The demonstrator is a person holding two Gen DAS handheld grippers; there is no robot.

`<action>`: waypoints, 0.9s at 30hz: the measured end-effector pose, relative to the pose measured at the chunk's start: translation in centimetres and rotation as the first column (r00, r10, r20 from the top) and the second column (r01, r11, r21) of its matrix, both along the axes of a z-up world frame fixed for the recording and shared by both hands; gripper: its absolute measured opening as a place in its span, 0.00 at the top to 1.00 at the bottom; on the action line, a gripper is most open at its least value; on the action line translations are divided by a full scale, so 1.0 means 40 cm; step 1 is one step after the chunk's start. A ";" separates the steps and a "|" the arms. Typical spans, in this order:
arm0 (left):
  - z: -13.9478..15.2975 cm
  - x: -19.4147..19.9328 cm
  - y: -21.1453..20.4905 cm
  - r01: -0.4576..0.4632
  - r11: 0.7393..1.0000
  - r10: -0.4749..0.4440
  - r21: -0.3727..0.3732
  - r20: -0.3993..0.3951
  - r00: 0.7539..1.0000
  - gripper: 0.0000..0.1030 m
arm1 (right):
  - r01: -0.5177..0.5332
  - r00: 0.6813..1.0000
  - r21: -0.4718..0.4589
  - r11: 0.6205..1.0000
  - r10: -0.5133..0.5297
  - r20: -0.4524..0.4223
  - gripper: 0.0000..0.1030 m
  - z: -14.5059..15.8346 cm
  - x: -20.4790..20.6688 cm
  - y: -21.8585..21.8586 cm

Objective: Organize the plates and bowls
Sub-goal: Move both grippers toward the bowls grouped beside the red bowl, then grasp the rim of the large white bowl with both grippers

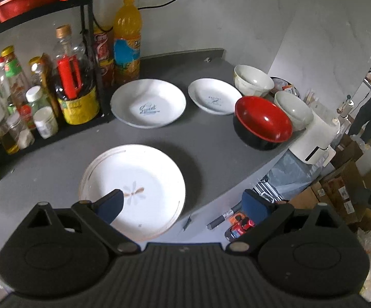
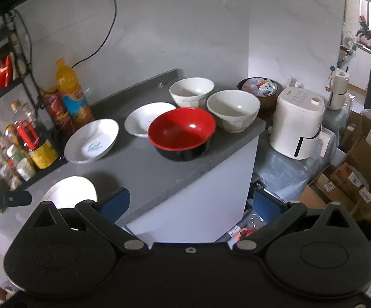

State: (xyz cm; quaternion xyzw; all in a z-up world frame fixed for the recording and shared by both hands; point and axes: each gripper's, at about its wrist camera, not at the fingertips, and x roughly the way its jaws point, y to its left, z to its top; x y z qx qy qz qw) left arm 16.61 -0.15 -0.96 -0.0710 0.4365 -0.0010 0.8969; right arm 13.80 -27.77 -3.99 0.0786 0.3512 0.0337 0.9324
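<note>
The left gripper [image 1: 182, 202] hangs over the near edge of the grey countertop [image 1: 206, 148], jaws spread wide and holding nothing. Directly under and ahead of it lies the round white plate with a faint flower in the middle [image 1: 134, 190], flat, face up. One blue finger pad [image 1: 109, 205] sits over the plate's near-left part; the other is out past the counter's edge, so the plate lies toward the left side of the opening, not centred in it. Whether that pad touches the plate cannot be told.

A round plate has no long axis and points nowhere but up; what counts is the rim.

The right gripper [image 2: 189, 204] is also wide open and empty, off the counter's corner, with the same plate at its far left. The left one is clearly nearer.

Further back sit the white deep plate with blue lettering [image 1: 148, 102], the smaller white plate [image 1: 215, 96], the red-and-black bowl [image 1: 262, 122] and two off-white bowls [image 1: 253, 80], well apart from both grippers. Likely the flower plate goes first.
</note>
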 end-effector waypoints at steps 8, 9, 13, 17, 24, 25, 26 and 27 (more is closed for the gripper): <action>0.009 0.097 -0.001 0.026 0.999 -0.026 0.033 0.019 0.999 0.05 | 0.060 0.998 0.033 0.998 -0.061 0.028 0.00 -0.003 0.067 -0.006; 0.009 0.110 -0.001 0.033 0.999 -0.033 0.032 0.014 0.999 0.05 | 0.075 0.997 0.029 0.997 -0.076 0.022 0.00 -0.007 0.071 -0.009; 0.011 0.145 -0.002 0.065 0.997 -0.066 0.035 0.010 0.998 0.05 | 0.115 0.993 0.032 0.993 -0.115 0.000 0.00 -0.024 0.102 -0.013; 0.007 0.171 -0.009 0.083 0.996 -0.083 0.035 0.003 0.997 0.05 | 0.140 0.990 0.024 0.990 -0.140 -0.011 0.00 -0.025 0.124 -0.012; 0.000 0.230 -0.068 0.140 0.989 -0.139 0.048 -0.017 0.990 0.06 | 0.183 0.983 0.026 0.983 -0.182 -0.026 0.00 -0.031 0.169 -0.023; 0.000 0.239 -0.074 0.146 0.988 -0.145 0.044 -0.019 0.989 0.06 | 0.187 0.982 0.029 0.982 -0.186 -0.025 0.00 -0.032 0.174 -0.026; -0.001 0.247 -0.081 0.153 0.988 -0.153 0.036 -0.021 0.988 0.06 | 0.187 0.982 0.033 0.982 -0.186 -0.023 0.00 -0.031 0.182 -0.029; -0.001 0.257 -0.089 0.161 0.986 -0.161 0.031 -0.022 0.987 0.06 | 0.181 0.983 0.034 0.983 -0.181 -0.017 0.00 -0.033 0.189 -0.033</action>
